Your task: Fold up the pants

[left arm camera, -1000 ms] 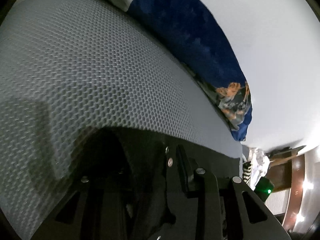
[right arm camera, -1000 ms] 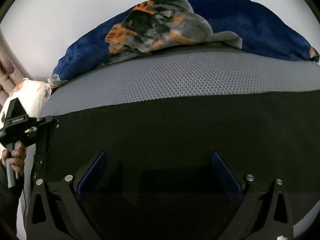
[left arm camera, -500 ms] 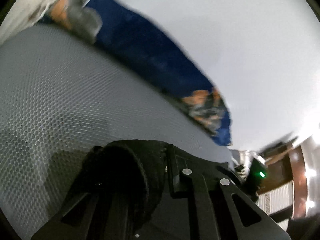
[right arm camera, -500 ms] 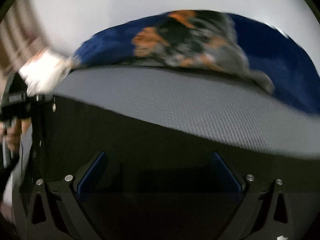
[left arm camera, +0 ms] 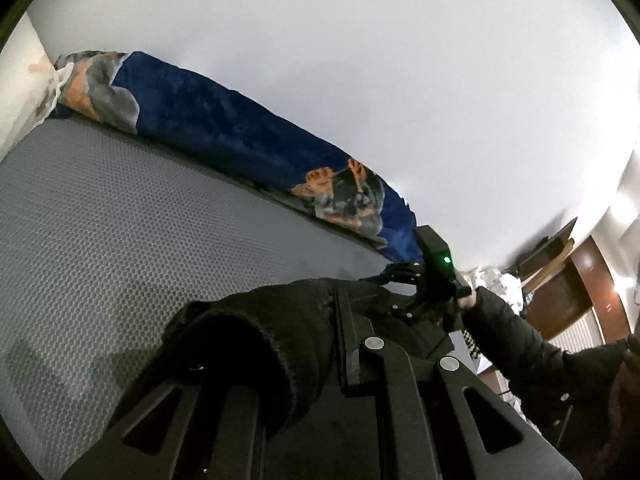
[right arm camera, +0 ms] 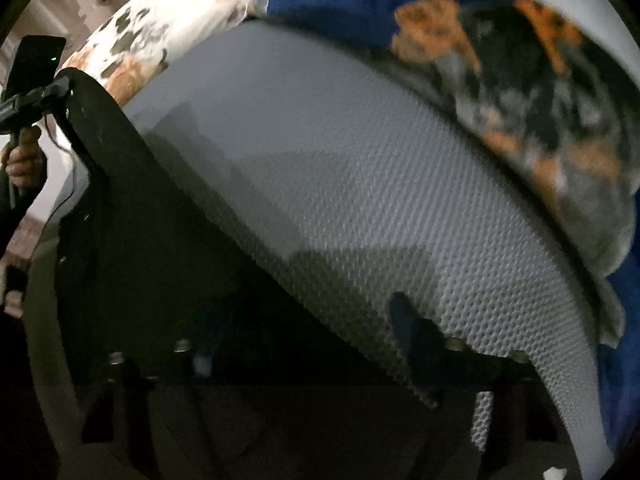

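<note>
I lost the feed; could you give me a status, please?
Left gripper shut on black pants. Right gripper closing, pants edge between jaws. Nothing blocking.

There was one pair of black pants (left arm camera: 280,320), two grippers, the left gripper (left arm camera: 344,344) and the right gripper (right arm camera: 304,344), one blue blanket (left arm camera: 224,124) and one floral pillow (right arm camera: 160,28) beside that blanket.
</note>
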The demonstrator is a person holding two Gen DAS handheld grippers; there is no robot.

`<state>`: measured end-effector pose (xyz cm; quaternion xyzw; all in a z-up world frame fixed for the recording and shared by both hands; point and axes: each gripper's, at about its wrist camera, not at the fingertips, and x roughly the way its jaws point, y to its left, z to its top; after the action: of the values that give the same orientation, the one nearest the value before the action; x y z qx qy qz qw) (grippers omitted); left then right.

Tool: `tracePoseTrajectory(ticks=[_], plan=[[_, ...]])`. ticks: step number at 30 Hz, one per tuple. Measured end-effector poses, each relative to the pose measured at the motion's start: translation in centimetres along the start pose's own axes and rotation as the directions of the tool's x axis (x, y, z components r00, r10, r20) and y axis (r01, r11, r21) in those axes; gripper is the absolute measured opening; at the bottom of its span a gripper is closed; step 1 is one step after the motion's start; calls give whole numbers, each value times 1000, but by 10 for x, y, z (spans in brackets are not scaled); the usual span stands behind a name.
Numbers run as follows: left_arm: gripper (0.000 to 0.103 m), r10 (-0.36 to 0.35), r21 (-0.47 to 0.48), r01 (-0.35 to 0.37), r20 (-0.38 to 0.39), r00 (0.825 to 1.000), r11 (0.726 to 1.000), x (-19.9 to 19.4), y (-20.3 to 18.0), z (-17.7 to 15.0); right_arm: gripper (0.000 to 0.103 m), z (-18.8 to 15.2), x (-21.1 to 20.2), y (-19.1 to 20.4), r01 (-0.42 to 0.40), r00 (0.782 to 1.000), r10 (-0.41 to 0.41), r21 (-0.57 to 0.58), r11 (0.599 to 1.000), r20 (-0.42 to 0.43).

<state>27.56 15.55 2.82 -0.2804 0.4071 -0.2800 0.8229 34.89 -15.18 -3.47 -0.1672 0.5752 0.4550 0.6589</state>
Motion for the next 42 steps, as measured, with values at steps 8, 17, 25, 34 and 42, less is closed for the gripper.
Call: tracePoseTrajectory(ticks=[8,17,25,34,42], plan=[[10,55,-38,-55,-6,998,998,4,9,0,32,-32,-3,-17,2,996,-6,-40,999,-85],[10,104,-46,-105,-22,994,993,15,14,3,13,-49,-12,-18,131,989,-133,-30,991,-59],[10,153,-16,-154,-44,987,988,19,17,4,8,-61,-27,23,380,923,-382,34,924,46],[11,120,42,-118,-50,992,992,-12,-1,-13,7,-97,-84,85,533,828,-544,110,839,138],[14,75,88,-65,-118,990,994,-55,-22,-66,7,-152,-103,172,518,827,-540,163,840,155]])
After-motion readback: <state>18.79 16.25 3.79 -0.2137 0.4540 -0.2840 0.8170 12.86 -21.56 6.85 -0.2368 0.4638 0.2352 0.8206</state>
